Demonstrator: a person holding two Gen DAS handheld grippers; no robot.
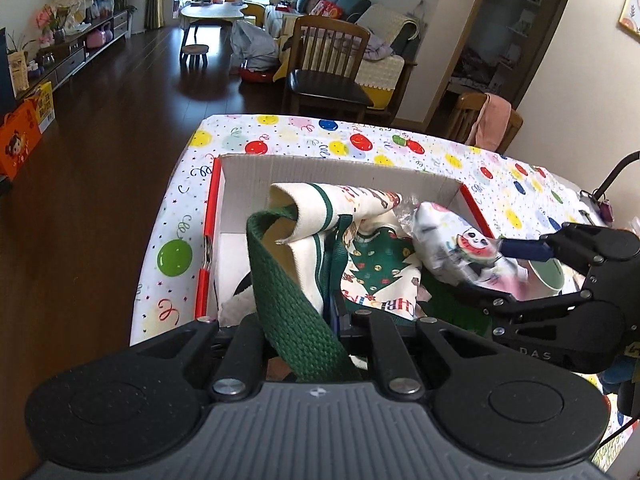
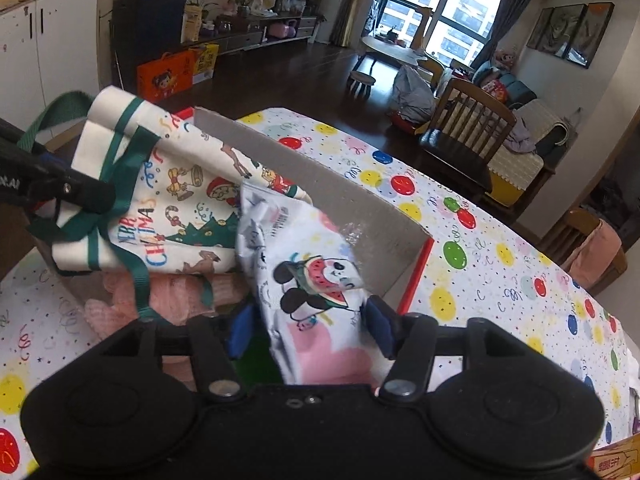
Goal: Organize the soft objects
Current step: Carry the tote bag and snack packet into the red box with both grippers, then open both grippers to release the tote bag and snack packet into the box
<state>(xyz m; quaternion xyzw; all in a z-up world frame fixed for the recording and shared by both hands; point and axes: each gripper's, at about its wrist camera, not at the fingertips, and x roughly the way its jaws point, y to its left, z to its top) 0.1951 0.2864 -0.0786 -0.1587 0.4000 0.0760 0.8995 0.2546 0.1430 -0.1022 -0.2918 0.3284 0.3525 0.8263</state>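
We angle our left gripper (image 1: pixel 316 320) down over the cardboard box (image 1: pixel 320 172), jaws clamped on the green strap (image 1: pixel 292 304) of the Christmas tote bag (image 2: pixel 176 208); our right gripper (image 2: pixel 310 326) tilts down beside it, jaws apart around the panda-print packet (image 2: pixel 316 276), pads not visibly pressing. The bag and packet lie in the box, above pink fabric (image 2: pixel 172 300).

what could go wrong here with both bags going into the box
The left hand-held gripper holds the Christmas tote only by its green strap, so the bag may sag or snag on the cardboard box wall. The right hand-held gripper has its pads apart around the panda package, which could slide off outside the box.
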